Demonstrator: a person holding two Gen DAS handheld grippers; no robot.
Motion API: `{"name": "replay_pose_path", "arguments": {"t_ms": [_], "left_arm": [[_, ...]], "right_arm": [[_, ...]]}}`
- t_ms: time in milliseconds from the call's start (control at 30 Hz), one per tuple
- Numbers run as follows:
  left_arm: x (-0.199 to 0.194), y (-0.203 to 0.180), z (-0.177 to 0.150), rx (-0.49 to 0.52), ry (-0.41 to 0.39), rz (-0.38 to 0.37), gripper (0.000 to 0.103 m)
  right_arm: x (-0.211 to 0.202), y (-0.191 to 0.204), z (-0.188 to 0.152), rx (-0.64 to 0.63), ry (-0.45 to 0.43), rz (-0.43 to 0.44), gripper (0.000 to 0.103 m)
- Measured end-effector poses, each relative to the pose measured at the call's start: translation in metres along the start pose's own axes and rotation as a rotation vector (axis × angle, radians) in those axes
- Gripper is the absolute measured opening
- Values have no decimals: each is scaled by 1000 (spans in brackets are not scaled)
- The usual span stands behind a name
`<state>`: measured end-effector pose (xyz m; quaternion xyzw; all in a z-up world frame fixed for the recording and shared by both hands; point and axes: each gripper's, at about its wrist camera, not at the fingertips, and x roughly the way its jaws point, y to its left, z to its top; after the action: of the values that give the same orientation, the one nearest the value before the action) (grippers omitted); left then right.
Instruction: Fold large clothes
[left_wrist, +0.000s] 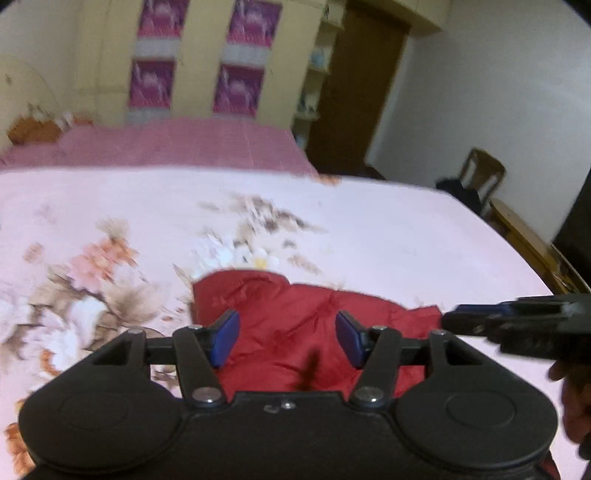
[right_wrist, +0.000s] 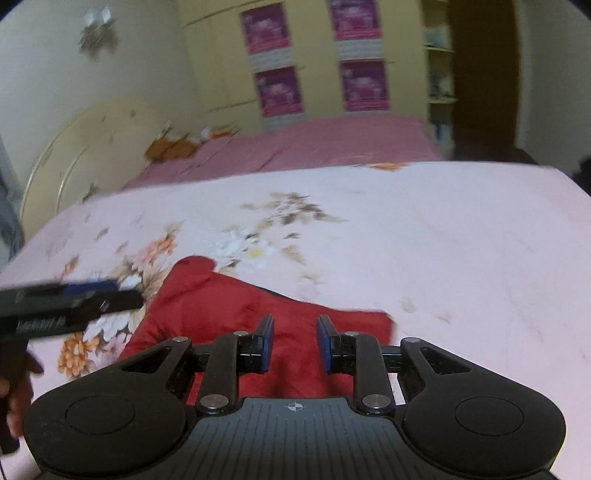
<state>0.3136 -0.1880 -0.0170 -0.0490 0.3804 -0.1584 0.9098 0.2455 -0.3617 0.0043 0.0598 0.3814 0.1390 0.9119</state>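
Left wrist view: left gripper (left_wrist: 287, 339), jaws spread, empty, above the red garment (left_wrist: 295, 317) lying directly ahead and below on the floral bedspread (left_wrist: 369, 229). Right gripper (right_wrist: 294, 342), jaws parted, empty, likewise over the garment. Garment's long axis runs crosswise to both grippers, bunched; neither appears nearer. Wardrobe (left_wrist: 199, 59) beyond.

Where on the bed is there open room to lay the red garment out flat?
Right of the red garment, the pale floral bedspread runs bare to the bed's edge, and beyond it toward the pink checked sheet. It is crowded near both open grippers, left gripper and right gripper.
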Motion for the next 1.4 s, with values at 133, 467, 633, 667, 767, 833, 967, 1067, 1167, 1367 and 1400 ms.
{"name": "replay_pose_path", "arguments": {"t_ms": [133, 467, 633, 667, 767, 833, 967, 1067, 1167, 1367, 1400], "left_arm": [[34, -4, 1, 22, 74, -40, 55], [88, -18, -15, 68, 171, -19, 57], [90, -21, -17, 85, 183, -7, 58], [89, -21, -16, 89, 185, -6, 58], [82, -18, -15, 81, 169, -29, 61], [66, -13, -12, 54, 149, -17, 72], [14, -5, -19, -6, 65, -31, 72], [-18, -11, -37, -11, 41, -72, 65], [-28, -28, -55, 25, 54, -103, 55], [-7, -48, -81, 160, 89, -18, 57], [-3, -47, -84, 162, 92, -15, 57]], "right_arm": [[36, -1, -7, 16, 61, -44, 25], [65, -59, -44, 223, 97, -42, 25], [64, -66, -45, 235, 98, -16, 25], [63, -67, -46, 238, 96, -12, 25], [59, -71, -44, 258, 99, 8, 25], [53, -73, -37, 269, 128, 19, 31], [2, -65, -28, 184, 30, 17, 80], [-30, -49, -33, 118, 13, 32, 61], [-39, -28, -47, 51, 27, 51, 56], [-9, -23, -81, 63, 102, 5, 53], [-5, -25, -84, 61, 100, 3, 53]]}}
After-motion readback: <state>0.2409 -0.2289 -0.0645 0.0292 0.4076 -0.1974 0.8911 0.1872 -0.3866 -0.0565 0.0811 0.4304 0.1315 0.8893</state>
